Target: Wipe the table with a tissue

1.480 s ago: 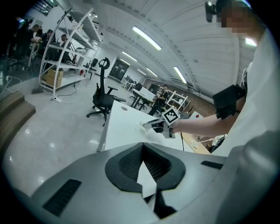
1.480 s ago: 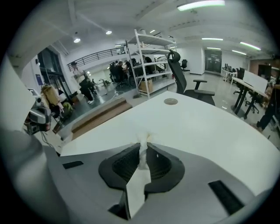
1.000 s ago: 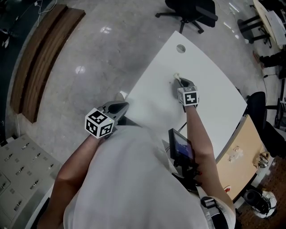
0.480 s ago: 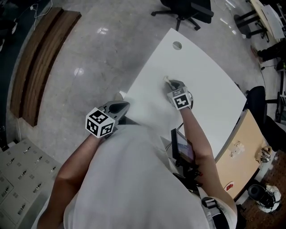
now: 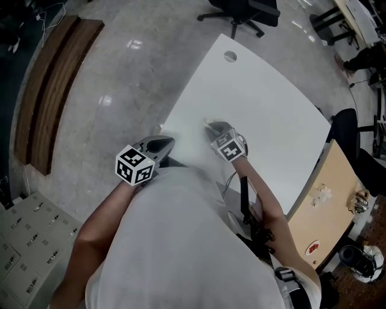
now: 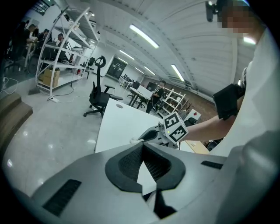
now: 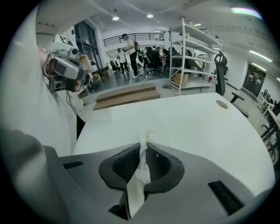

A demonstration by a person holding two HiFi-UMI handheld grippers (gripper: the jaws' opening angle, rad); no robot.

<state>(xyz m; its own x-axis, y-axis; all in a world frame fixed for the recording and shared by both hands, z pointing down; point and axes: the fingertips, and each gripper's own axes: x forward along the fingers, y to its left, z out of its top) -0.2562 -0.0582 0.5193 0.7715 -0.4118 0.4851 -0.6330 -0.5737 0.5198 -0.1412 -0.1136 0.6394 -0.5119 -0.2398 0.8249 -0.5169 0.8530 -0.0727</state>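
Nearest you, at your left side, the grey left gripper [image 5: 165, 143] with its black-and-white marker cube is held close to your white shirt, near the near left corner of the worktop. Its jaws are together, with nothing between them.

Beyond it and to the right, your grey right gripper [image 5: 211, 126] points steeply down over the near left part of the white curved-edged worktop [image 5: 271, 102]. Its jaws are clamped on a thin white paper tissue [image 7: 142, 157]. The tissue runs as a crumpled strip down the middle of the jaws. Its free end projects past the tips, and the right gripper view shows that end against the white surface. The head view is blurred at that spot, so it does not confirm contact.

Farther on, a round grey cable hole [image 5: 230, 56] sits near the far end of the worktop. A tan wooden desk [image 5: 325, 208] adjoins the worktop on the right.

On the polished grey floor, a black swivel office chair [image 5: 241, 9] stands beyond the far end. A brown curved wooden bench [image 5: 51, 84] lies well to the left. White metal shelving [image 7: 192, 48] stands in the far background.
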